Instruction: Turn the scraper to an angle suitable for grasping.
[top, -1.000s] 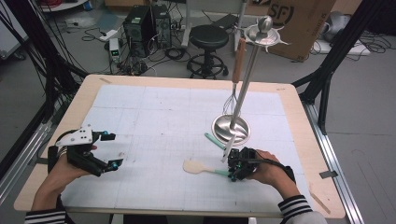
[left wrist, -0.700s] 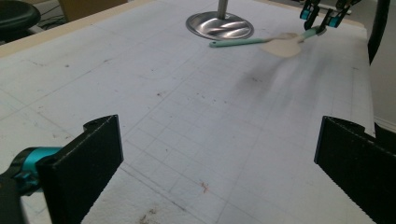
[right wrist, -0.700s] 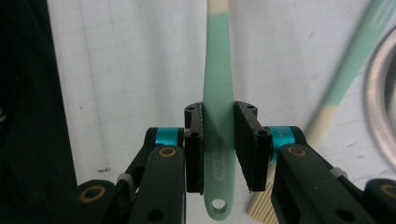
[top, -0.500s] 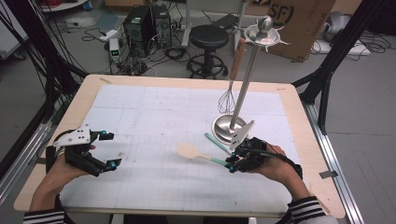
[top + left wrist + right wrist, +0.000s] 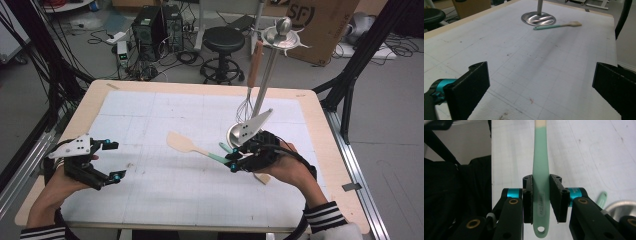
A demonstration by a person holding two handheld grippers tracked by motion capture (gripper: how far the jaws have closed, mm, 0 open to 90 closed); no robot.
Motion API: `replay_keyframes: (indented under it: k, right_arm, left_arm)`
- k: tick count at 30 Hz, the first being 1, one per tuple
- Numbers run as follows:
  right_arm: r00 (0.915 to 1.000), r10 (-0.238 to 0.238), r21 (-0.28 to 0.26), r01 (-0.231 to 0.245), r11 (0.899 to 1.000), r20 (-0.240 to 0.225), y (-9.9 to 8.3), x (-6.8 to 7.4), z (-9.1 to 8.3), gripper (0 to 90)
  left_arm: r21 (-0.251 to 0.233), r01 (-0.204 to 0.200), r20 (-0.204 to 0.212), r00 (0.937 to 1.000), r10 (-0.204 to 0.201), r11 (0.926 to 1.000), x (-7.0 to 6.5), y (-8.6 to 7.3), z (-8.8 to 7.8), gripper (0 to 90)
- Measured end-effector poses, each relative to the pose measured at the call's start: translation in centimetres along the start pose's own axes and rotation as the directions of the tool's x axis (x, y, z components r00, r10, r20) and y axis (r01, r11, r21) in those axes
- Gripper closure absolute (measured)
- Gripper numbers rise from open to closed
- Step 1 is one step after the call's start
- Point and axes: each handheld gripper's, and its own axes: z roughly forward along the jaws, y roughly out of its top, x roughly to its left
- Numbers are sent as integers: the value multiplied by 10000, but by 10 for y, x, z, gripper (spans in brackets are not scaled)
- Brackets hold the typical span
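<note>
A smooth matt mint handle is seen on the spatula (image 5: 540, 182), likely silicone. The stand base (image 5: 538, 18) is polished metal; the table mat (image 5: 165, 125) looks matt, paper-like.

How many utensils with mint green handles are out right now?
2. One spatula is held in the right hand-held gripper above the mat; a second utensil lies on the mat beside the stand's round metal base.

cardboard box (image 5: 320, 25): "SF" (partly cut off) | spatula handle (image 5: 541, 202): embossed mark, probably unreadable
</note>
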Motion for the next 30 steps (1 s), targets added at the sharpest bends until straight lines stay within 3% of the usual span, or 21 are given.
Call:
replay_keyframes:
  k: [14, 25, 30]
  right_arm:
    - [9997, -212, -386, 209, 9990, -86, 17, -8, 38, 736]
    - [9982, -594, -121, 594, 9982, 7, 32, -10, 73, 736]
    - [9987, -448, -134, 444, 9989, -262, 28, -11, 90, 735]
  left_arm:
    - [-110, -112, 31, 9999, 112, 9999, -1, 2, -4, 17]
    - [-226, -101, -21, 9999, 100, 9997, 1, 1, -8, 17]
    - [-281, -53, -91, 9999, 50, 9996, 2, -1, -12, 17]
